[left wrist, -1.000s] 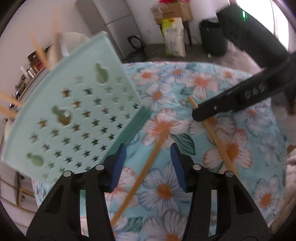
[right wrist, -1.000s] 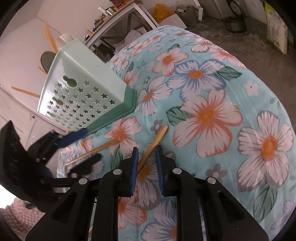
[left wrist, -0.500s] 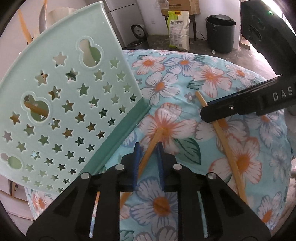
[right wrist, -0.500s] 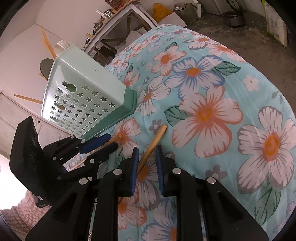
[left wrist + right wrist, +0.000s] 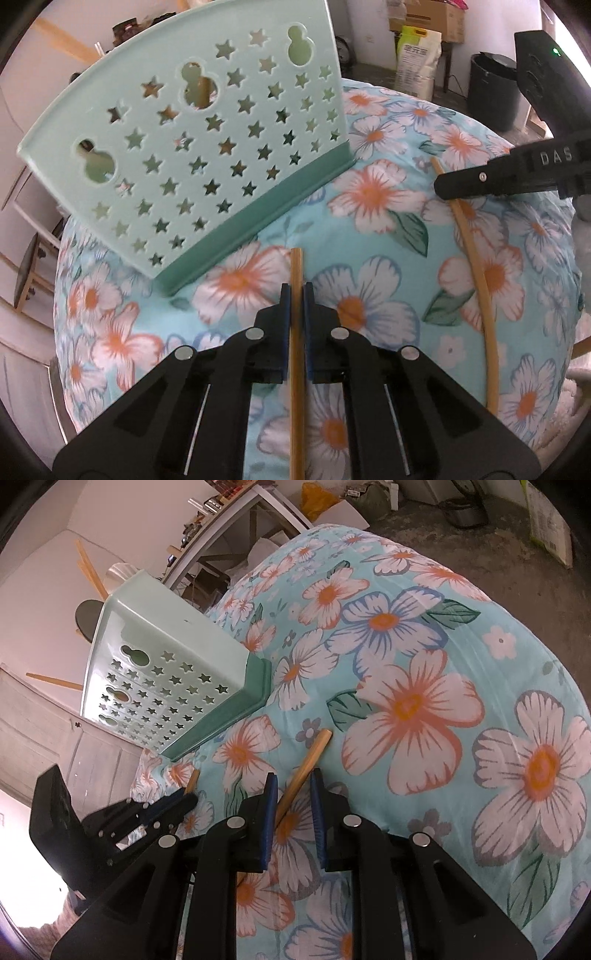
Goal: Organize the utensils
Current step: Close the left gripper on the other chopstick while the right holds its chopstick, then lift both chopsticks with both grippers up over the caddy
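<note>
On the floral tablecloth (image 5: pixel 373 192) a wooden chopstick (image 5: pixel 296 266) runs straight out between my left gripper's (image 5: pixel 295 291) blue pads, whose jaws are closing tight onto it. The right wrist view shows that left gripper (image 5: pixel 190 799) low on the left, with the chopstick's tip (image 5: pixel 192 777) poking out. A second chopstick (image 5: pixel 314 749) slants across my right gripper's (image 5: pixel 293 779) narrow gap, touching both pads. From the left wrist view this chopstick (image 5: pixel 476 266) lies along the cloth under the right gripper (image 5: pixel 443 184). A mint green perforated basket (image 5: pixel 184 147) stands just beyond both.
More chopsticks (image 5: pixel 88 572) stick up behind the basket (image 5: pixel 155 664). Past the table's far edge are a black bin (image 5: pixel 491 92), a sack (image 5: pixel 417 55) and a cluttered shelf (image 5: pixel 236 509). Another stick end (image 5: pixel 580 349) shows at the right rim.
My left gripper's jaws went from wide apart to shut on the chopstick, and the gripper rolled and shifted, so the stick now runs straight along its fingers. The right gripper stayed put.
</note>
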The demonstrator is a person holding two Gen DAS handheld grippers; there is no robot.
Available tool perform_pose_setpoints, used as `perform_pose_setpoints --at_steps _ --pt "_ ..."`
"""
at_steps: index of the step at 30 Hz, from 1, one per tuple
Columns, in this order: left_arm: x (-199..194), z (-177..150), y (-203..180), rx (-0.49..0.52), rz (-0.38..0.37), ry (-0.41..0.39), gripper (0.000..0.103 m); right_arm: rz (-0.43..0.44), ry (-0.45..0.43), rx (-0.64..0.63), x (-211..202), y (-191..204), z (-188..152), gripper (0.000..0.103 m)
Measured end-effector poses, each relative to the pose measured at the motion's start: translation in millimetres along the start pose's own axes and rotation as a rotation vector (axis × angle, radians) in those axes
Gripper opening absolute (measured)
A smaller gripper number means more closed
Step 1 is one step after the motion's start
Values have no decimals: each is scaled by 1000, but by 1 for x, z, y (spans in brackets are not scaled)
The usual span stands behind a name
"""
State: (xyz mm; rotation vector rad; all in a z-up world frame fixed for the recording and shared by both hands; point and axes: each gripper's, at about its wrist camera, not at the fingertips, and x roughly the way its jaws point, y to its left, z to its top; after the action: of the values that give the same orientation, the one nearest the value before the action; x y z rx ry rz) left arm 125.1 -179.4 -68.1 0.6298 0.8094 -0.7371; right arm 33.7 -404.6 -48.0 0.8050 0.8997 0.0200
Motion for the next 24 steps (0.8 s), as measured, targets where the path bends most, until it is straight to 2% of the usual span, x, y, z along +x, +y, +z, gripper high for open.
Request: perform_pose_setpoints --at_steps 9,16,24 --pt "-2 -8 -4 -13 16 -10 6 -7 25 71 6 1 13 20" --pt "0 -3 -5 -13 20 -9 6 -35 -27 117 12 5 17 20" --pt "5 1 -7 -12 27 -6 6 -134 -52 53 17 19 19 15"
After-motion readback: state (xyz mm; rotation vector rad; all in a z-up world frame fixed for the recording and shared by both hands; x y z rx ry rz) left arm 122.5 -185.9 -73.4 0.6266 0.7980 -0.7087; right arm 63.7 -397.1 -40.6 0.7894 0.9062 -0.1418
